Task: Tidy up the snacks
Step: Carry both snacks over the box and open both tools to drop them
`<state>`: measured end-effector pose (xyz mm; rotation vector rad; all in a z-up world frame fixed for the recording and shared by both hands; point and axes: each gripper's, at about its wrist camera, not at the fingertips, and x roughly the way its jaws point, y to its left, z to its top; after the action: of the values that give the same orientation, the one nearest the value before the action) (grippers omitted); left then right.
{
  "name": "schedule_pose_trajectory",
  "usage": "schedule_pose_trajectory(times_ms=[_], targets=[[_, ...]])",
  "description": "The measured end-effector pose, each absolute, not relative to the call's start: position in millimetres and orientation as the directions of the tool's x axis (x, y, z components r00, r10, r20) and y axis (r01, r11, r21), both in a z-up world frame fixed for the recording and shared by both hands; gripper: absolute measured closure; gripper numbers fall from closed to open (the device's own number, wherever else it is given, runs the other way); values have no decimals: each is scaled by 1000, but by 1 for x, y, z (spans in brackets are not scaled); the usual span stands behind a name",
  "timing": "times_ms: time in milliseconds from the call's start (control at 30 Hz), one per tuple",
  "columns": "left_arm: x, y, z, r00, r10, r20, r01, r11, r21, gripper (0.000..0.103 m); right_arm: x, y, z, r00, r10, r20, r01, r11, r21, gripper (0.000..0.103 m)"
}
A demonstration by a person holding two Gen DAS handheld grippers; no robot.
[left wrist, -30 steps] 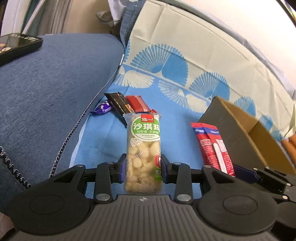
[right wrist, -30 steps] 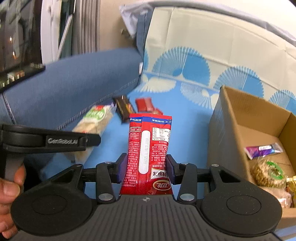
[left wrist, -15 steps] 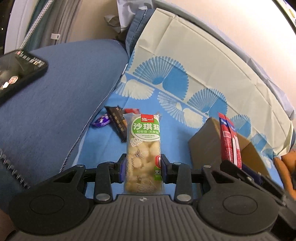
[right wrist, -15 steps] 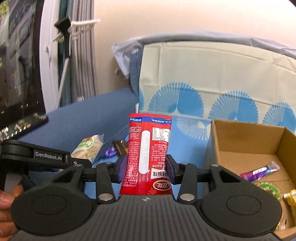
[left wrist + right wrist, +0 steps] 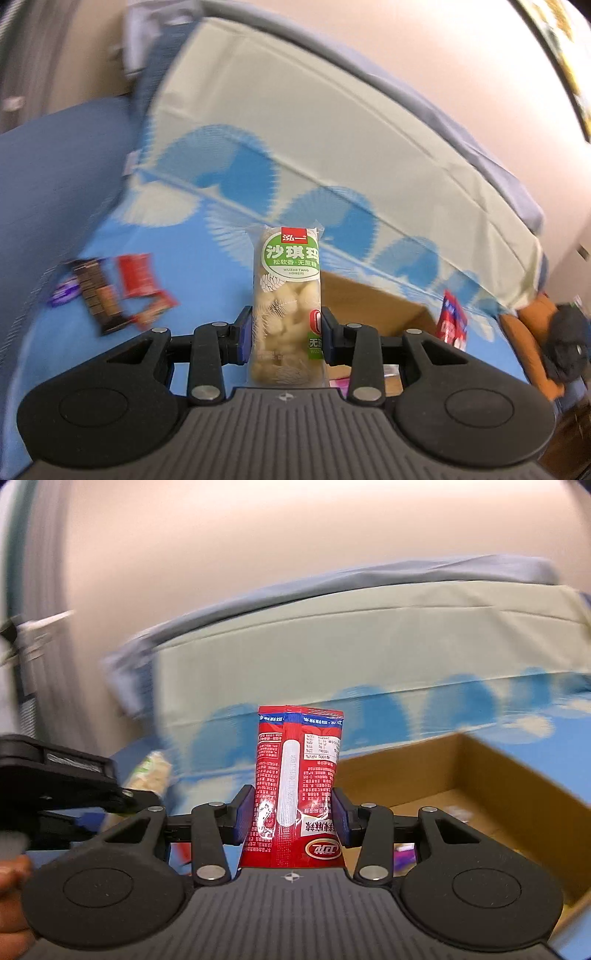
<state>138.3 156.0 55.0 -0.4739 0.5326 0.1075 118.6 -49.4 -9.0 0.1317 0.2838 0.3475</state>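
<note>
Currently, the left tool is closed on a clear packet of pale puffed pieces with a green label; the blue pads press both long edges, and the packet stands upright between them. Beyond and to the right of this tool sits an open cardboard box on a blue cloth printed with fan shapes. Left of the tool, well apart from it, loose snacks lie on the cloth: a dark bar, a red wrapper and a purple wrapper, all blurred.

The right tool is closed on a red sachet, held upright with its print upside down. Ahead and to the right of this tool lies the box, open side up; its contents are too blurred to identify. To the left of this tool, the left tool appears from the side with the packet projecting from it. A hand shows at the lower left edge.
</note>
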Motion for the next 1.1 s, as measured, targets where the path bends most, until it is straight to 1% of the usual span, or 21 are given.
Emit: schedule_pose_trajectory(times_ms=[133,267,333,533,900,933,967,1000,1033,1067,1100], targets=[[170,107,61,866,-70,-495,-124,929,-348,64,134,-80,-9,946,190,-264,-130,965,227,57],[190,69,61,871,-98,-482,-63,950,-307,64,144,-105,-10,961,88,-262,-15,963,270,57],[197,56,60,869,-115,-482,-43,951,-305,64,146,-112,-11,963,60,-263,18,959,284,57],[205,39,57,865,-140,-482,-14,953,-301,64,154,-116,-16,955,51,-291,42,951,307,57],[206,34,63,868,-152,-473,11,957,-289,63,147,-117,-13,962,41,-271,44,953,299,57],[205,35,64,867,-149,-475,7,958,-287,61,147,-117,-13,962,40,-272,45,954,298,56],[205,35,63,866,-141,-480,-1,959,-283,54,147,-116,-13,961,43,-273,42,954,297,53],[205,38,63,864,-140,-483,-3,959,-284,50,148,-115,-13,958,50,-281,37,955,294,52],[204,40,64,864,-138,-483,-6,958,-285,45,149,-113,-14,957,45,-288,41,957,286,46],[202,42,64,866,-135,-482,-10,958,-285,42,150,-112,-14,956,36,-290,48,959,278,36],[198,44,65,867,-129,-481,-14,959,-282,42,150,-111,-14,957,30,-287,51,961,272,33]])
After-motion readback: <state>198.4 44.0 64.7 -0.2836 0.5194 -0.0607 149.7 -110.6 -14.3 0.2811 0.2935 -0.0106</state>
